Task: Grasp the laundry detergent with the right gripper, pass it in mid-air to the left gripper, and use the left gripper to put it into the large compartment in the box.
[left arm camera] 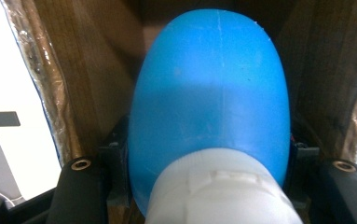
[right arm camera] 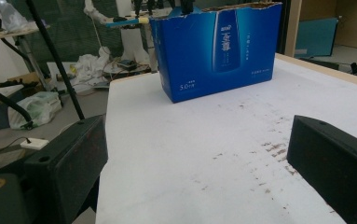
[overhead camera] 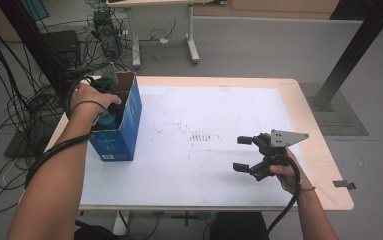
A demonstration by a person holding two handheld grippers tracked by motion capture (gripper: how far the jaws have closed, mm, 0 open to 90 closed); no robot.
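The left gripper (overhead camera: 110,100) is clenched on a blue bottle (left arm camera: 211,98) with a white cap (left arm camera: 223,186), its jaws pressing the bottle's sides just above the cap. The bottle's long axis runs straight ahead of the jaws, rounded base leading, down into the open top of the blue box (overhead camera: 129,122); brown cardboard walls flank it on both sides in the left gripper view, so it is already partly inside. The box stands upright near the left edge of the table (overhead camera: 319,150). The likely next move is a push further along that axis, keeping the bottle clear of the walls, then a release. The right gripper (overhead camera: 246,152) hovers well apart over the white sheet (overhead camera: 204,115), jaws spread with nothing between them, pointed toward the box; the left hand (overhead camera: 91,100) is by far the nearer
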